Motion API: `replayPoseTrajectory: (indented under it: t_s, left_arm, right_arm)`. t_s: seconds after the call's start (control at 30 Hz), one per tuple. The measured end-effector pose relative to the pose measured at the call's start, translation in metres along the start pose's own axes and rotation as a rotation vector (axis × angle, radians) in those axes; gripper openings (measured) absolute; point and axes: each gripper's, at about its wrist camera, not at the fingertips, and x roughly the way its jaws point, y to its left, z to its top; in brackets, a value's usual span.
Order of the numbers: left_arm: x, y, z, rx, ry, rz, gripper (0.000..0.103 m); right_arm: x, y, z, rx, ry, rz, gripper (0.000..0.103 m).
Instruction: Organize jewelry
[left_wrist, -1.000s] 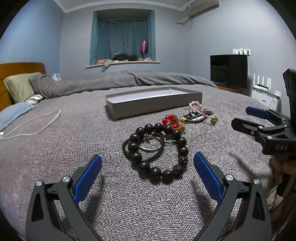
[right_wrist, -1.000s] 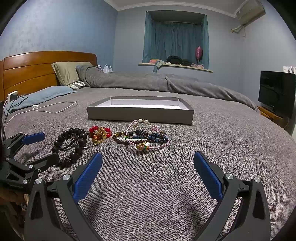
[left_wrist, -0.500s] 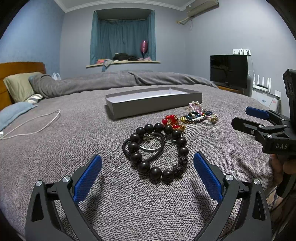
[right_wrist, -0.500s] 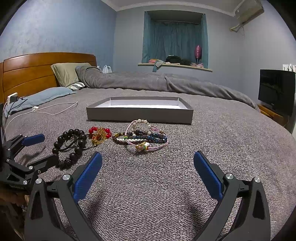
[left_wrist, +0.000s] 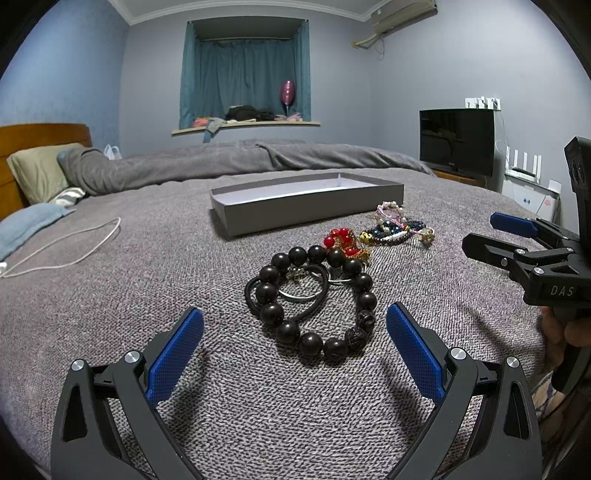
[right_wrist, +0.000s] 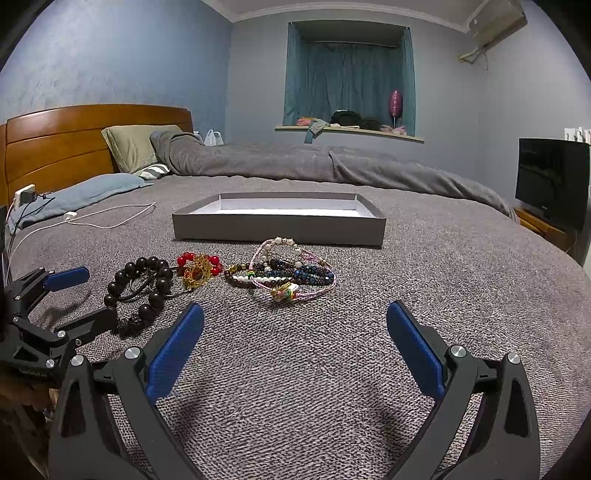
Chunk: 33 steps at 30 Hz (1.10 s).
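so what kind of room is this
A bedroom, most likely: the work surface is a bed with a wooden headboard and pillows, and a curtained window sits behind it.

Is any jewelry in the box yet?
No: the box shows only its bare white floor, and the bracelets lie on the blanket in front.

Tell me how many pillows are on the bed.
2 visible: an olive pillow leaning against the headboard, and a blue pillow lying flat before it. The duvet may hide more.
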Motion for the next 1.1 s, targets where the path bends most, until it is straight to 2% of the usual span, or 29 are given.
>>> replayPoseTrajectory:
  t_s: [0.57, 0.8, 0.83, 0.9, 0.97, 1.1]
  left_arm:
    - [-0.002, 0.0, 0.001, -0.003, 0.002, -0.007, 0.098]
    - [-0.005, 0.006, 0.016, -0.03, -0.008, -0.037, 0.098]
    - [-0.005, 0.007, 0.019, -0.029, -0.008, -0.039, 0.098]
    - [-0.002, 0.008, 0.027, -0.015, 0.004, -0.043, 0.098]
    - [0.004, 0.008, 0.035, 0.002, 0.028, -0.038, 0.098]
    - [0.017, 0.011, 0.049, 0.014, 0.088, -0.079, 0.097]
  right_arm:
    - [0.0, -0.001, 0.0, 0.004, 0.0, 0.002, 0.098]
    - [0.001, -0.007, 0.007, 0.039, 0.007, 0.034, 0.097]
    - [0.002, -0.007, 0.008, 0.044, 0.01, 0.04, 0.094]
    - [0.004, -0.007, 0.011, 0.047, 0.024, 0.049, 0.089]
    - [0.009, -0.006, 0.015, 0.05, 0.046, 0.06, 0.087]
    - [0.016, -0.005, 0.02, 0.046, 0.071, 0.084, 0.086]
